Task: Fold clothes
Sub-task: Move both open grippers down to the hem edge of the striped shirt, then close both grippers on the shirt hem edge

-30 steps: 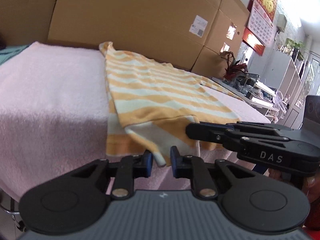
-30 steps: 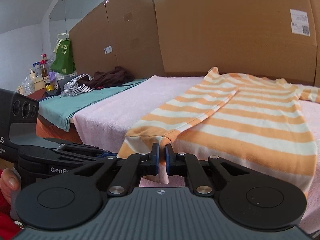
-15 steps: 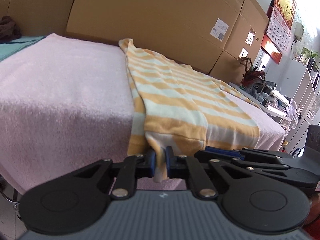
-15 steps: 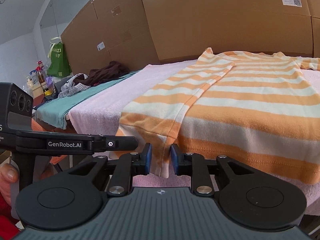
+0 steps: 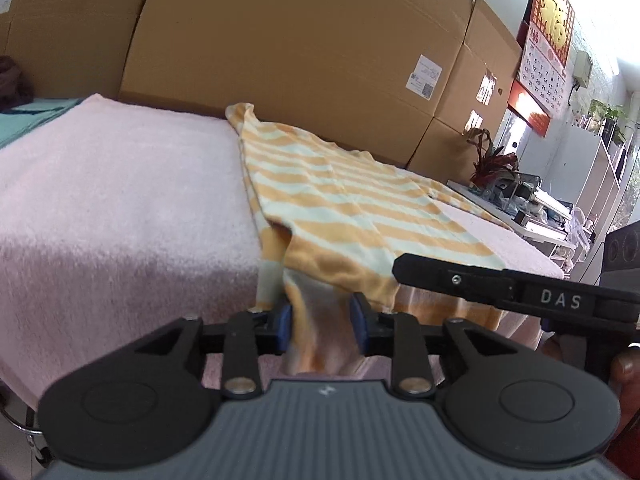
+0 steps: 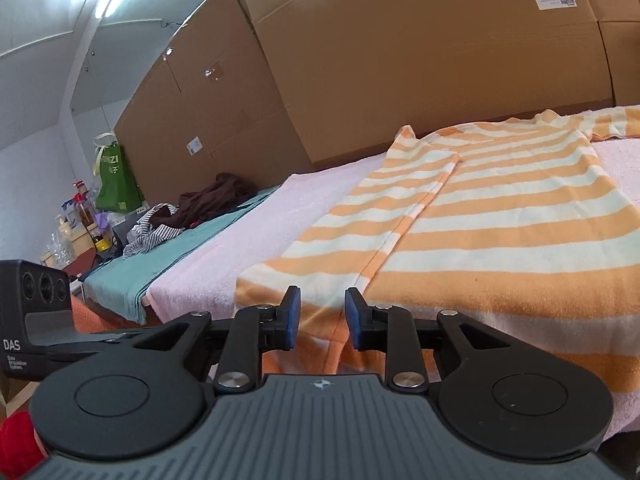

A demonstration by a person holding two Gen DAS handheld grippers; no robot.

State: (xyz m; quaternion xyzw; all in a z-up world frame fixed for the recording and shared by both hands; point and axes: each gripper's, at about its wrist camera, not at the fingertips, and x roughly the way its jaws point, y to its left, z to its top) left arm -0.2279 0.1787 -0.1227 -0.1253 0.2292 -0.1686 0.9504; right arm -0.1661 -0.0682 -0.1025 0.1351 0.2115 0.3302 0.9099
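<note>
An orange-and-white striped shirt point(image 5: 340, 208) point(image 6: 480, 220) lies flat on a pink towel point(image 5: 120, 200) point(image 6: 280, 216), its left side folded in along a lengthwise crease. The near hem hangs over the towel's front edge. My left gripper point(image 5: 322, 328) is at that hem with its jaws opening; a blurred, slack fold of hem hangs between the blue pads. My right gripper point(image 6: 323, 320) is also opening, its pads standing either side of the folded edge of the hem without pressing it. Each gripper shows in the other's view: the right gripper point(image 5: 520, 292), the left gripper point(image 6: 36, 312).
Tall cardboard boxes point(image 5: 280, 60) point(image 6: 400, 60) wall off the far side. To the left lie a teal cloth point(image 6: 172, 256) with a heap of clothes point(image 6: 192, 212) and a green bag point(image 6: 116, 176). A plant point(image 5: 492, 160), shelves and a wall calendar point(image 5: 548, 28) are at the right.
Both pairs of jaws, shut on the shirt's hem earlier, now stand apart. The lifted hem has dropped back onto the front edge of the towel.
</note>
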